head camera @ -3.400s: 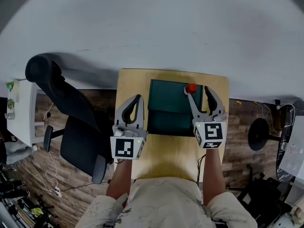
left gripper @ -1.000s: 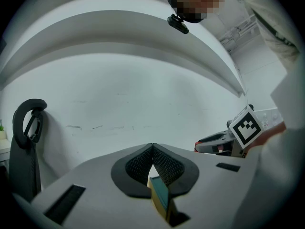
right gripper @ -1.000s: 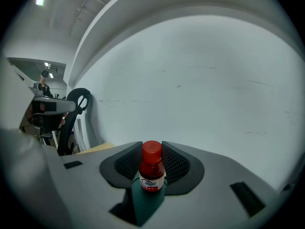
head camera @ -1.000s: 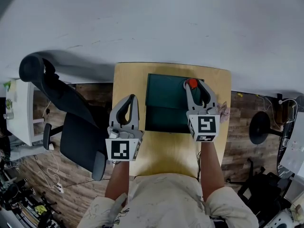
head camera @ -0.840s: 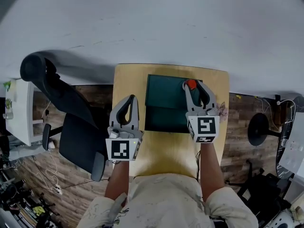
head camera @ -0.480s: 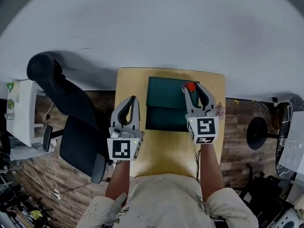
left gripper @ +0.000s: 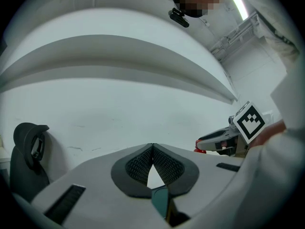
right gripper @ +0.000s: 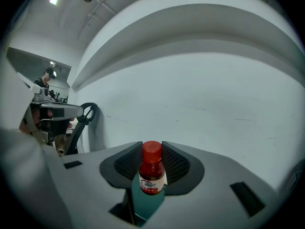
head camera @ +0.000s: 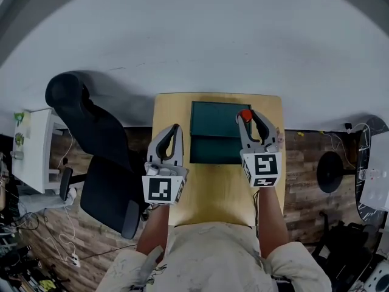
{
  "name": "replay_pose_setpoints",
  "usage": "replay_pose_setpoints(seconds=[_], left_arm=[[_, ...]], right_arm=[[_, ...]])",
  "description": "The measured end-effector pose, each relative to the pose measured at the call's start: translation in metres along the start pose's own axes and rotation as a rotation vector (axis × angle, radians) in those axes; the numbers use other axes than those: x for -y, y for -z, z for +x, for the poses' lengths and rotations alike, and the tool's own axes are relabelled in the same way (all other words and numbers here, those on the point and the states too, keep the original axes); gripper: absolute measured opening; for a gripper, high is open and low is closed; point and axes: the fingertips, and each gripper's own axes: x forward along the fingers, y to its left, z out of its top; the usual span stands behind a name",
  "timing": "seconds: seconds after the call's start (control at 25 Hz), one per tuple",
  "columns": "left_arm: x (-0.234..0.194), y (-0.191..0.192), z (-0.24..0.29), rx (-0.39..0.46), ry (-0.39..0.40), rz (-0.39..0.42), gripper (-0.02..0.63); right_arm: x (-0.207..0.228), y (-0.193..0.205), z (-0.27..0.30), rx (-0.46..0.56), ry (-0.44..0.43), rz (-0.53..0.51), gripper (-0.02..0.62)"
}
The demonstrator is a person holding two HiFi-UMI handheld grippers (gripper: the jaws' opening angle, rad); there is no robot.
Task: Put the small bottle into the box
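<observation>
Bench (head camera: pixel 213 190): carrying the green box (head camera: pixel 209 120) toward its 12 o'clock edge
Right gripper (head camera: pixel 250 115): fingers clamping the upright small bottle (right gripper: pixel 152 173), hanging over the box's 2 o'clock corner
Left gripper (head camera: pixel 176 128): fingers pressing together, empty, hovering at the box's 8 o'clock

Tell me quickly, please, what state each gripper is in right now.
Left gripper: closed, nothing between its jaws.
Right gripper: closed on the small bottle.
</observation>
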Motion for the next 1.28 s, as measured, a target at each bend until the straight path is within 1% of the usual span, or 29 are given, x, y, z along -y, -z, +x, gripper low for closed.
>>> replay_pose_setpoints(seconds=[0.24,0.68,0.88,1.08,1.28], left_arm=[[-0.001,-0.007,-0.010,0.012,0.025,0.007,0.008],[-0.008,-0.011,-0.017,0.024,0.034,0.007,0.008],[-0.011,-0.008,-0.017,0.017,0.033,0.002,0.008],[-0.015,0.000,-0.018,0.006,0.025,-0.003,0.008],[-0.019,0.014,-0.024,-0.023,0.010,-0.005,0.008]], right_arm=[[-0.009,-0.006,-0.015,0.005,0.022,0.001,0.137],[-0.021,-0.013,-0.018,0.009,0.027,-0.011,0.137],[-0.028,-0.012,-0.018,-0.003,0.013,-0.012,0.137],[-0.043,-0.004,-0.017,-0.021,-0.023,-0.011,0.137],[-0.056,0.007,-0.016,-0.037,-0.058,-0.003,0.137]])
